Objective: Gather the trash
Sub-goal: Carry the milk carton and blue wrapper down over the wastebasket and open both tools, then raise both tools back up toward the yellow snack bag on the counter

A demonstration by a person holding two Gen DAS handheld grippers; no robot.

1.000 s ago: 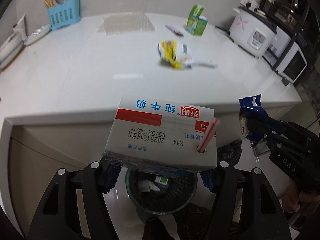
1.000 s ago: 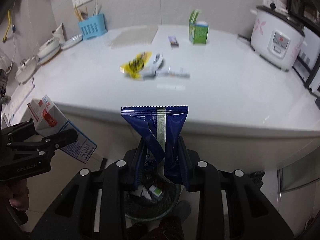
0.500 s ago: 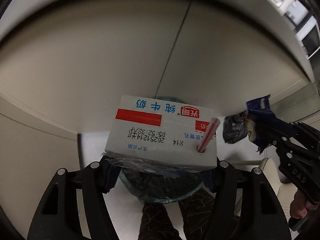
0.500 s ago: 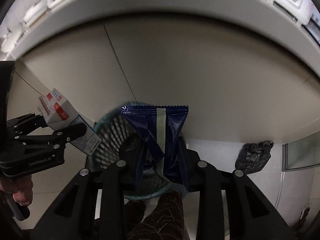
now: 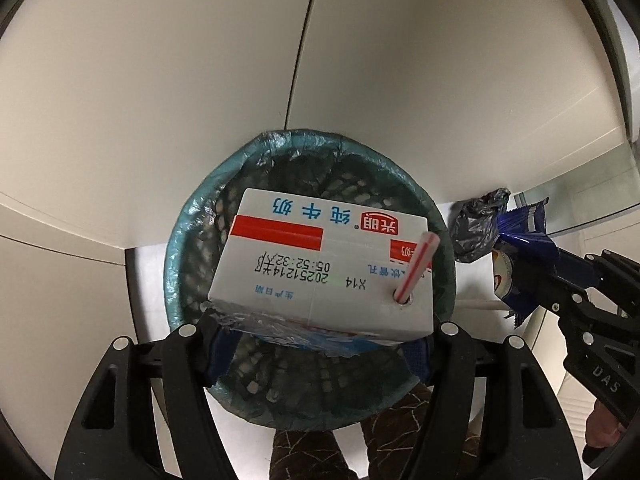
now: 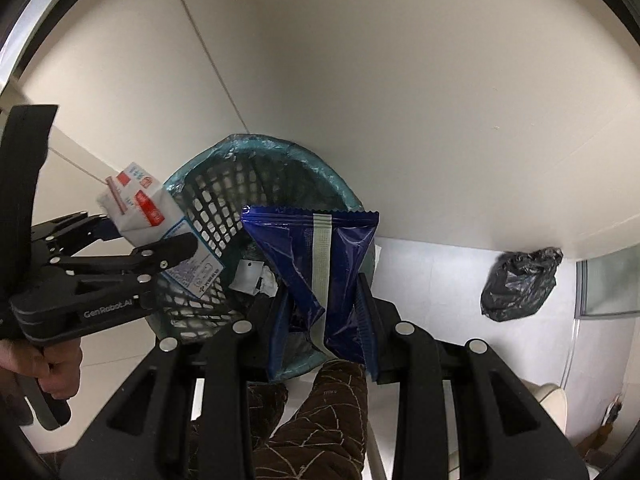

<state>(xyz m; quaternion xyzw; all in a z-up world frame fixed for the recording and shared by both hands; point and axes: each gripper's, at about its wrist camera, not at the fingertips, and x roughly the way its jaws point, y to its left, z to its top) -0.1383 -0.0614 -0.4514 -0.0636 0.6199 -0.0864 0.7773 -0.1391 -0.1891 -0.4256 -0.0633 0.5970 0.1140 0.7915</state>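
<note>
My left gripper point(image 5: 316, 344) is shut on a white milk carton point(image 5: 320, 272) with red and blue print and a red-striped straw point(image 5: 416, 268). The carton hangs straight over a round mesh trash bin point(image 5: 188, 240) lined with a teal bag. In the right wrist view my right gripper point(image 6: 324, 312) is shut on a crumpled dark blue snack wrapper point(image 6: 316, 248) above the same bin point(image 6: 256, 144), near its right half. White scraps point(image 6: 250, 276) lie in the bin. The left gripper point(image 6: 140, 240) with the carton point(image 6: 140, 208) is over the bin's left rim.
The bin stands on a pale floor against beige cabinet fronts point(image 5: 200, 80). A knotted black plastic bag point(image 6: 516, 284) lies on the floor to the right. A person's brown patterned trouser legs point(image 6: 320, 420) stand just behind the bin.
Both grippers have dropped from counter height and tipped downward. The counter top has left view, and the bin now fills the middle below the carton and the wrapper. Both grips are unchanged.
</note>
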